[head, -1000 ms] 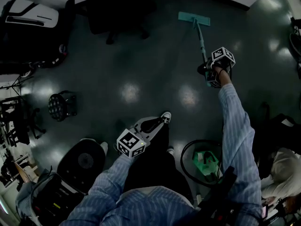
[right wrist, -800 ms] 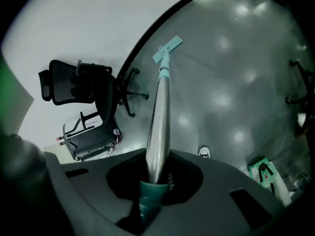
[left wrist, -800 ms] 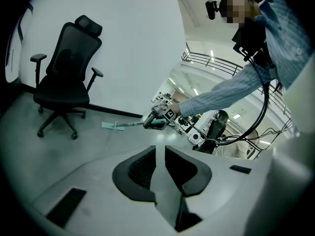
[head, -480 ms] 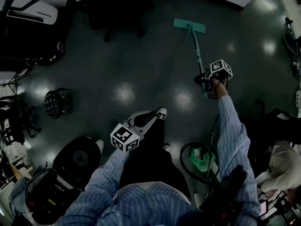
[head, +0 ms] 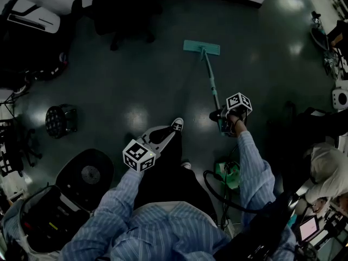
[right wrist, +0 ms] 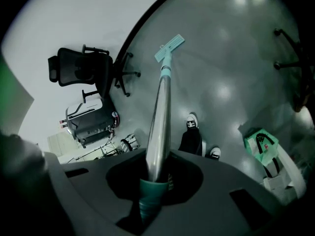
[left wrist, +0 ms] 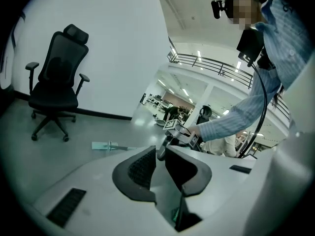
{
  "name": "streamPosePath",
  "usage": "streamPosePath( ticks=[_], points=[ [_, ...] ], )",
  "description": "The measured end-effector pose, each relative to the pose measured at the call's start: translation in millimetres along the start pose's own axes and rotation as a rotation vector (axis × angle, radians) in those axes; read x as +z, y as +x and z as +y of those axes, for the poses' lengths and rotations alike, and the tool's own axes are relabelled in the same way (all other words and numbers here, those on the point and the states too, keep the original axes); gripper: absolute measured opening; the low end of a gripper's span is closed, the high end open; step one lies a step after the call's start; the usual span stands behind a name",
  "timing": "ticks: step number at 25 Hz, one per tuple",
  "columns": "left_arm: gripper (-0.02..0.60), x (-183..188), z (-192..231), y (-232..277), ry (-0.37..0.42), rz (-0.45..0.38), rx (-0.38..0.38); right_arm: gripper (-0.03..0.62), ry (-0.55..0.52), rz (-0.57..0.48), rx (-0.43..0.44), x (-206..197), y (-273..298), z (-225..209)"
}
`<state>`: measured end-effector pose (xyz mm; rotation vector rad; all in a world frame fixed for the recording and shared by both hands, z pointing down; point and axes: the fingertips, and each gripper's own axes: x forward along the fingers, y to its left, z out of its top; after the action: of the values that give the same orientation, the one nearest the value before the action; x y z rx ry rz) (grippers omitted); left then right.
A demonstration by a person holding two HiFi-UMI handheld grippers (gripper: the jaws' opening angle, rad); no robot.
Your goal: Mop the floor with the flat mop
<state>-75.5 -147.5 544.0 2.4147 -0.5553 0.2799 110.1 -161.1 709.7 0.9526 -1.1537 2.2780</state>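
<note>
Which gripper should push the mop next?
Right. The right gripper is shut on the mop handle, with the mop head on the floor ahead. The left gripper is open, empty, back by the person's leg.

- Striped light-blue long-sleeved shirt (head: 163, 227), with cuffs right down to the wrists.
- Dark trousers (head: 173, 185) and black sneakers (head: 176, 125) with white toe caps.
- The left gripper (left wrist: 158, 156) had a pale grey shell and black textured pads (left wrist: 141, 168). The right gripper (right wrist: 156, 178) looked much the same, just dimmer.
- Each one carried a white cube (head: 138, 155) covered in black square markers.
- A small black camera (left wrist: 218, 6) sat on the head, and a black cable (left wrist: 266, 100) looped down the front.
</note>
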Motion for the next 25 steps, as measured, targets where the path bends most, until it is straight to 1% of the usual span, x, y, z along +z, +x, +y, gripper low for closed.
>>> streamPosePath(
  ticks=[3,7,11,14,16,17,20,21,22,23,25],
  points=[
    [0.058,-13.5,-27.7,-14.3,0.011,-0.017,0.005,0.045,0.017,0.001,0.02,-59.2,1.9,-30.0],
    [0.058,-30.8,-69.0,-28.8,0.033,-0.041,0.006,0.044,0.017,0.008,0.006,-137.1,-0.8,-76.3],
    [0.058,-67.5,-110.7,-39.8,0.062,-0.028,-0.006,0.046,0.002,0.029,-0.003,-221.1,7.9,-125.1],
    [0.058,-99.2,-142.6,-42.2,0.08,-0.03,-0.02,0.046,-0.002,0.04,0.001,-276.1,18.7,-168.7],
    [0.058,-123.3,-175.8,-47.4,0.091,-0.031,-0.031,0.046,0.006,0.042,0.009,-319.6,20.6,-203.5],
    [0.058,-135.3,-199.6,-55.3,0.099,-0.029,-0.04,0.044,0.013,0.043,0.015,-349.8,18.0,-220.4],
    [0.058,-158.0,-286.4,-104.2,0.124,-0.015,-0.083,0.046,0.03,0.05,0.016,-468.8,-2.4,-254.2],
    [0.058,-160.9,-309.2,-121.7,0.131,-0.011,-0.096,0.046,0.032,0.053,0.008,-504.4,-9.6,-260.0],
    [0.058,-162.9,-324.6,-135.3,0.137,-0.007,-0.104,0.046,0.032,0.057,0.0,-531.0,-14.6,-264.6],
    [0.058,-165.0,-332.4,-144.1,0.142,-0.004,-0.107,0.046,0.032,0.061,-0.006,-548.0,-16.7,-269.0],
    [0.058,-171.8,-329.9,-149.2,0.154,0.004,-0.106,0.046,0.037,0.068,-0.005,-559.8,-11.6,-279.5]
  ],
)
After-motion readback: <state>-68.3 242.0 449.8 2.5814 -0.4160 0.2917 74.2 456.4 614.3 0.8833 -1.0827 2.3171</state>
